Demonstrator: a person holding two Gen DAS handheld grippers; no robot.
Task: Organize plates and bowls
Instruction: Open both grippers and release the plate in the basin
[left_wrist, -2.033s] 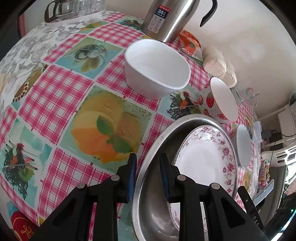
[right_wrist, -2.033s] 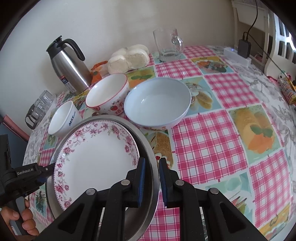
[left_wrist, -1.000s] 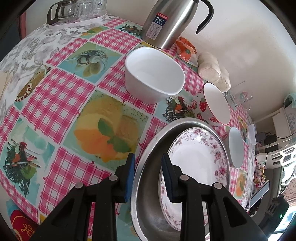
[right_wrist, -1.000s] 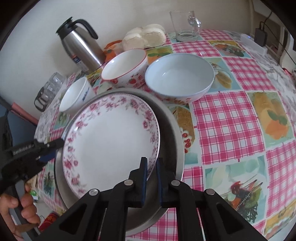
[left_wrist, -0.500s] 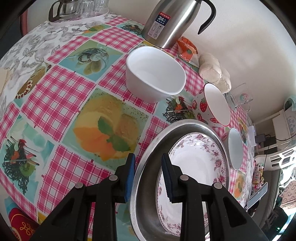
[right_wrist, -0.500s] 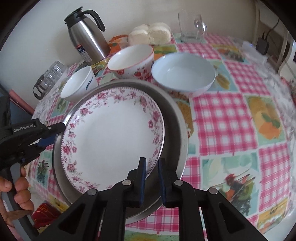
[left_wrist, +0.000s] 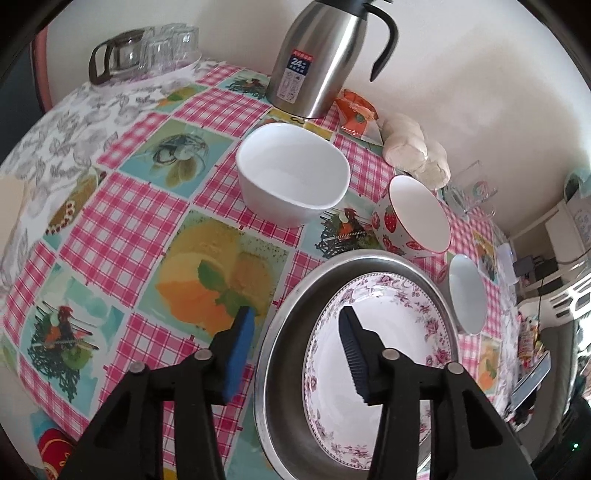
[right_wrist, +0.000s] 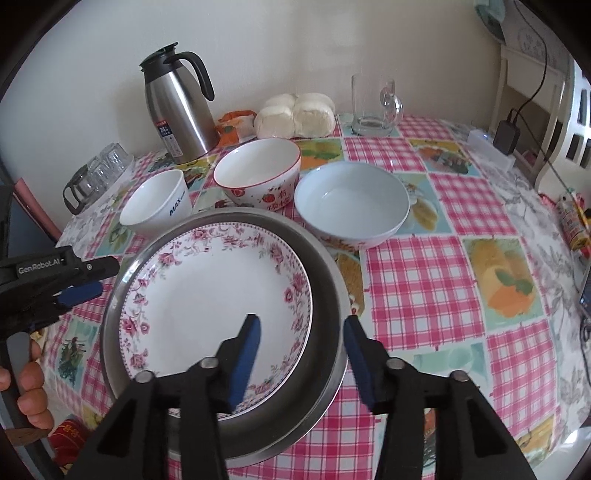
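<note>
A pink-flowered plate (right_wrist: 207, 288) lies inside a wide steel basin (right_wrist: 328, 288) on the checked tablecloth. My right gripper (right_wrist: 302, 321) straddles the basin's near right rim. Its jaws are opening and the pads stand clear of the metal. My left gripper (left_wrist: 296, 314) straddles the basin's (left_wrist: 280, 369) left rim beside the plate (left_wrist: 376, 343), jaws also opening, touching nothing. Behind the basin stand a white bowl (right_wrist: 155, 206), a strawberry bowl (right_wrist: 258, 173) and a pale blue bowl (right_wrist: 351, 199).
A steel thermos jug (right_wrist: 177, 107), an orange packet, white buns (right_wrist: 295, 114) and a glass mug (right_wrist: 373, 107) line the back wall. Upturned glasses (left_wrist: 147, 51) sit at the far left corner. A hand (right_wrist: 26, 387) holds the left gripper's handle.
Both grippers were shut on the steel basin's rim. Their jaws have now spread apart and let the rim go. The right gripper has lifted slightly.
</note>
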